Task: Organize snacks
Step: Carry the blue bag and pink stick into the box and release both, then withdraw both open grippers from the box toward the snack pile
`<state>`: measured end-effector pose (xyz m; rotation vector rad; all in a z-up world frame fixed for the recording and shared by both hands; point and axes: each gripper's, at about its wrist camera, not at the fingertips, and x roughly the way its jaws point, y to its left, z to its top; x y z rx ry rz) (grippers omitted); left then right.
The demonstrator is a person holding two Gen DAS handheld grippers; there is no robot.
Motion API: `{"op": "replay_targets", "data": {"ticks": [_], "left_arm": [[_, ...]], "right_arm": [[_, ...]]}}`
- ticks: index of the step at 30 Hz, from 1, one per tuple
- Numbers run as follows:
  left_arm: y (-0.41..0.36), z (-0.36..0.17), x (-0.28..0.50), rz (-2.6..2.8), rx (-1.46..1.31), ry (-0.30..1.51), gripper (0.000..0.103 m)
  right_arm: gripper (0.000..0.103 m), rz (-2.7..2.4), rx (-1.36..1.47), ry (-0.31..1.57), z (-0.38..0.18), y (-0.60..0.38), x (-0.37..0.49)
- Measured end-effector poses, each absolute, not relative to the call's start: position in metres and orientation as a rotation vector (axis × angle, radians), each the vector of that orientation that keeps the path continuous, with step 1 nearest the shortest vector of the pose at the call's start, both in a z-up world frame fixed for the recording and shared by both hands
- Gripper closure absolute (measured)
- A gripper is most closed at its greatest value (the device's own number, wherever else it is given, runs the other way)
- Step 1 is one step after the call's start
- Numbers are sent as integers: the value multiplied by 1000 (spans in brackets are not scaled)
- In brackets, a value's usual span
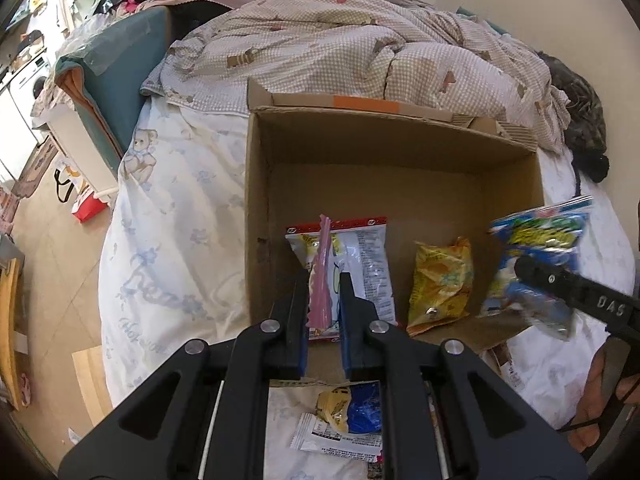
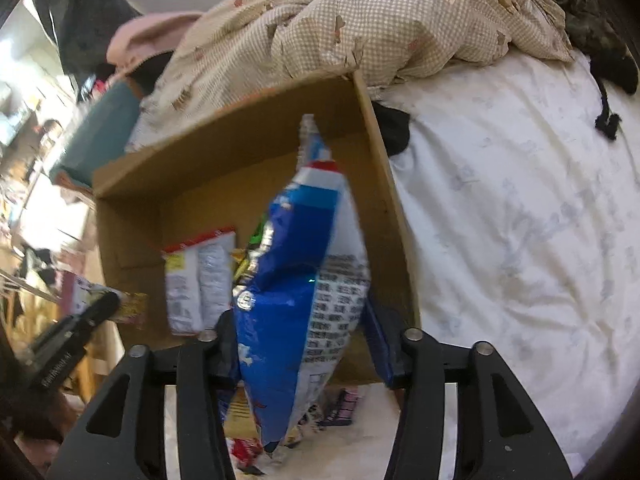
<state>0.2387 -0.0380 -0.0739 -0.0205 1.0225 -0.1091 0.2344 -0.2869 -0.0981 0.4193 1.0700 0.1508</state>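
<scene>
Left hand-held gripper (image 1: 324, 300) over the near edge of an open cardboard box (image 1: 256, 184) on the bed (image 1: 172, 216), jaws pinched on a thin pink packet (image 1: 320, 280). Box floor: white snack bag with red top (image 1: 368, 264), yellow snack bag (image 1: 440, 284) beside it. Right hand-held gripper (image 1: 532, 276) enters at right edge at a blurred blue-green snack bag (image 1: 540, 248); grip not discernible.
</scene>
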Motion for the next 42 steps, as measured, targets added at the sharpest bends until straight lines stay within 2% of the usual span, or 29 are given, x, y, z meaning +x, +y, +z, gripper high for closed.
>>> {"op": "replay_targets", "data": {"ticks": [1, 3, 4, 5, 6, 7, 8, 9, 26, 42], "left_arm": [[-39, -74, 239, -112, -15, 1021, 92], [-39, -74, 239, -116, -20, 1020, 90], [-38, -74, 239, -123, -29, 1024, 81], [-38, -74, 239, -125, -35, 1027, 62], [-38, -73, 238, -128, -46, 1025, 51], [-37, -70, 236, -128, -58, 1010, 32], [-36, -69, 236, -125, -60, 1000, 22], [-37, -67, 234, -124, -57, 984, 20], [-30, -62, 227, -126, -76, 963, 19], [-9, -37, 193, -115, -120, 891, 19]], "right_arm": [[27, 158, 427, 1048, -96, -287, 233], [14, 152, 423, 1013, -90, -287, 230], [14, 150, 416, 997, -87, -287, 229], [14, 155, 410, 991, -84, -287, 228], [14, 156, 407, 989, -83, -286, 228], [14, 151, 405, 986, -82, -287, 228], [14, 149, 407, 986, -82, -287, 227], [14, 149, 410, 991, -83, -287, 227], [14, 159, 410, 982, -78, -288, 226], [14, 155, 407, 958, -59, -289, 181]]}}
